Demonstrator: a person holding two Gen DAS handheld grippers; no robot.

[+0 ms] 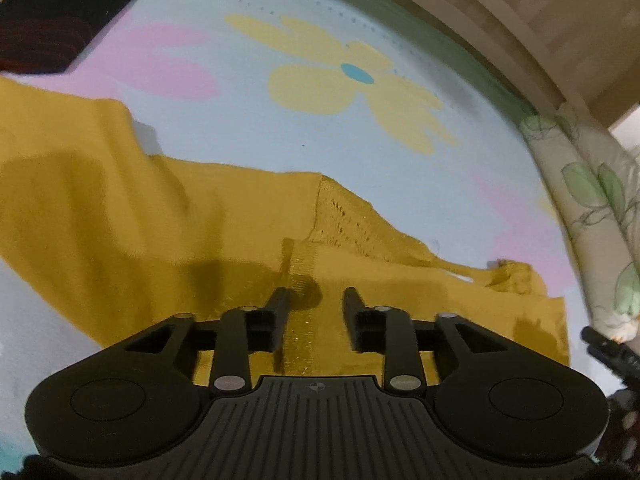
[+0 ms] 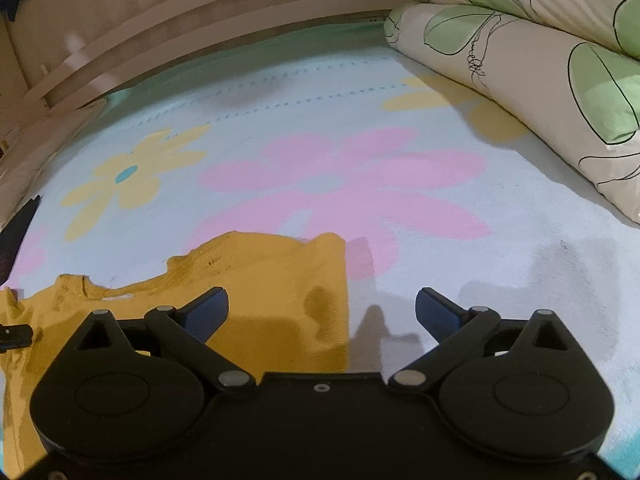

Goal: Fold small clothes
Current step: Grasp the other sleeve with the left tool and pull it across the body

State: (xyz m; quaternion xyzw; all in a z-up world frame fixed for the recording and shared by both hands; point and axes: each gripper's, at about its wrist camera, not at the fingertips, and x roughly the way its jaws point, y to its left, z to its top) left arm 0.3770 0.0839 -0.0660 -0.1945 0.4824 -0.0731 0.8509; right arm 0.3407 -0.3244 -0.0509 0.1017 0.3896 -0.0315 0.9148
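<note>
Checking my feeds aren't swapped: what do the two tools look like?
Both are black with round pivot housings and silver pins. The left tool has black fingers and a ribbed base with a small crosshair mark; the right tool has dark blue pads.

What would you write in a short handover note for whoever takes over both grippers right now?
Left gripper: partly open over the mustard-yellow knit garment, gripping nothing.
Right gripper: wide open, empty, over the garment's edge and the flowered sheet.
Garment: lies rumpled on the sheet, lace part folded over.
Dark folded clothes: set aside at the far corner.
Left: smooth and finish folding the yellow garment.
</note>
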